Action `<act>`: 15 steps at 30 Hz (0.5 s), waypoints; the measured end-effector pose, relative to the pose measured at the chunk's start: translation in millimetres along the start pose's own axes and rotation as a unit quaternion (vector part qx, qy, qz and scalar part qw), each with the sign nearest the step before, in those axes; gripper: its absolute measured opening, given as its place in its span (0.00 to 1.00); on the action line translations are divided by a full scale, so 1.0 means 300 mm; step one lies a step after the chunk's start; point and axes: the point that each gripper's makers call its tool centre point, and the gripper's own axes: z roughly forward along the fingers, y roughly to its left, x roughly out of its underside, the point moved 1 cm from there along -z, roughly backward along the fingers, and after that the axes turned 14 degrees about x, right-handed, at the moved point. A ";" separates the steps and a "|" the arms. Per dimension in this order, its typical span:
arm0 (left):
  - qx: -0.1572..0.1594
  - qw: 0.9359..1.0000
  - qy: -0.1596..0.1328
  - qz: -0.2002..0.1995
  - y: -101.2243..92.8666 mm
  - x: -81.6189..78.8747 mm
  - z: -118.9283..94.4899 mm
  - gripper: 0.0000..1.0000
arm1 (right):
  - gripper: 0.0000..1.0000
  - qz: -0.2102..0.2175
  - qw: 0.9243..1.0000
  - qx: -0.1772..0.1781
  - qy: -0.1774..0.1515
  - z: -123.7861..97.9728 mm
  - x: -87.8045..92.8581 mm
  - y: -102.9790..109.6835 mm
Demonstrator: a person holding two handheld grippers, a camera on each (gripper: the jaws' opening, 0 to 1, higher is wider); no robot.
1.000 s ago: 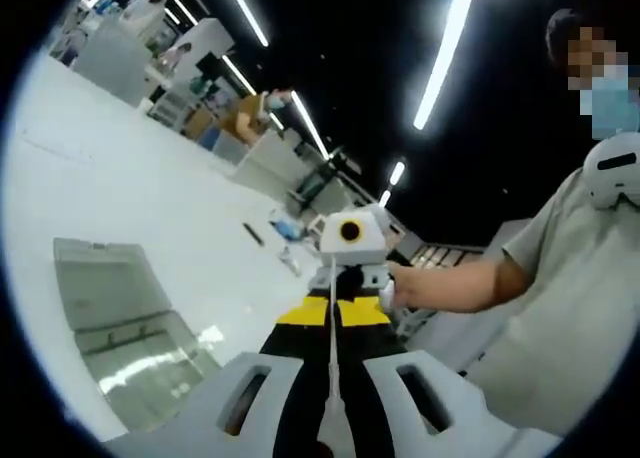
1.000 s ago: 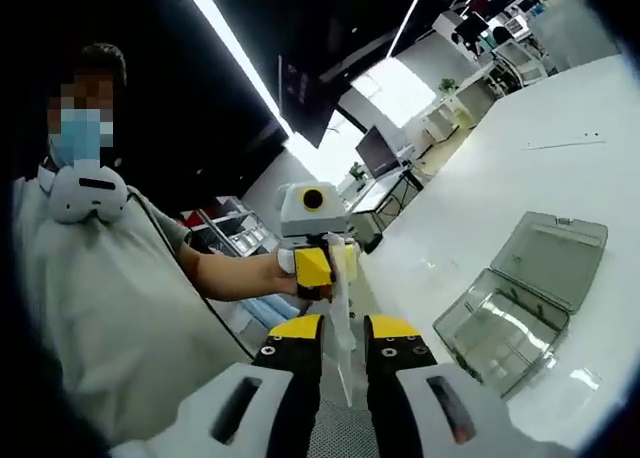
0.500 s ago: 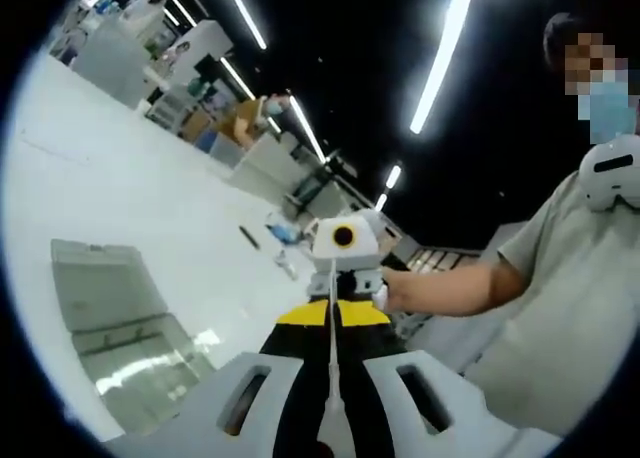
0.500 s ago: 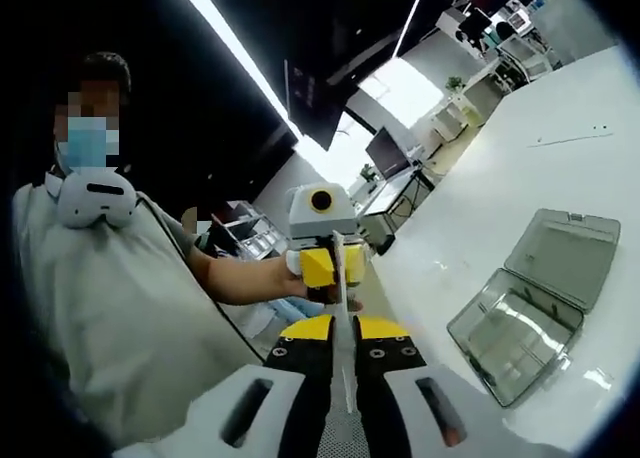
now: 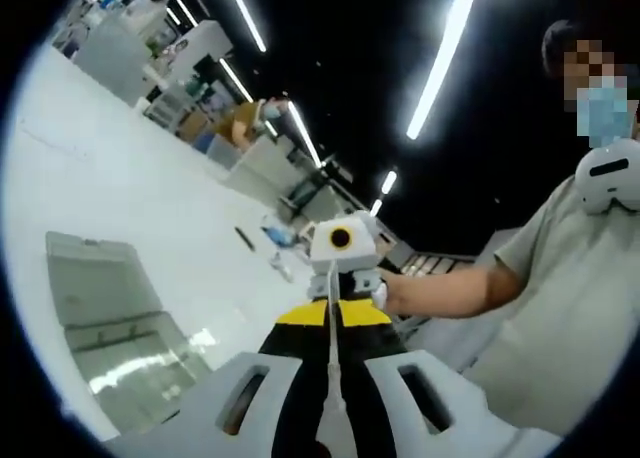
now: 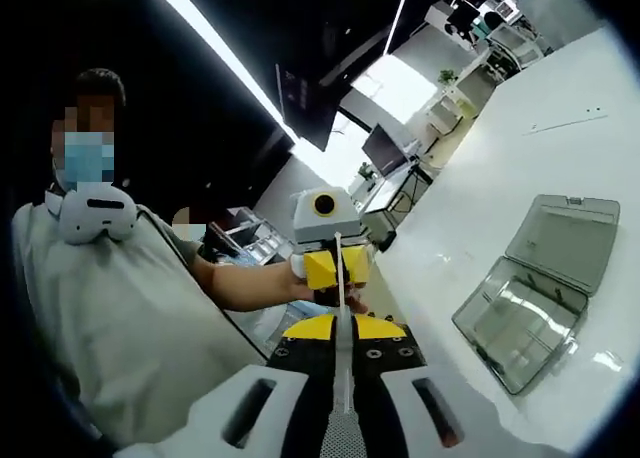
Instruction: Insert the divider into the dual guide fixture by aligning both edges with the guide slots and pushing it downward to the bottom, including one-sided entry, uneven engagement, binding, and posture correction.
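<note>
- the right gripper has its jaws closed on a thin white divider, seen edge-on.
- the left gripper faces it and pinches the far end of the divider.
- a person's hand holds the left gripper.
- a clear open box lies on the white surface, off to the right.

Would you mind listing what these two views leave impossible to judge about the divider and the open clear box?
- Divider: seen edge-on in both views, so its face and outline stay hidden.
- Clear box: too small and glary in the right gripper view to tell whether guide slots sit inside.
- Clear box in the left gripper view: near corner cut off by the left gripper.
- Right gripper: jaw tips cover the divider's near end.
</note>
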 end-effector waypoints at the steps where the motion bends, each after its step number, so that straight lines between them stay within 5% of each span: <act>1: -0.001 1.000 0.001 0.000 0.002 0.001 -0.001 0.00 | 0.00 0.000 1.000 0.003 0.002 0.001 0.001 -0.001; 10: -0.051 0.998 0.016 0.013 0.049 0.014 -0.040 0.09 | 0.00 0.029 0.999 0.040 0.013 -0.002 -0.021 -0.042; 15: -0.109 0.992 0.044 0.043 0.099 0.031 -0.093 0.11 | 0.00 0.058 0.995 0.076 0.022 0.004 -0.025 -0.084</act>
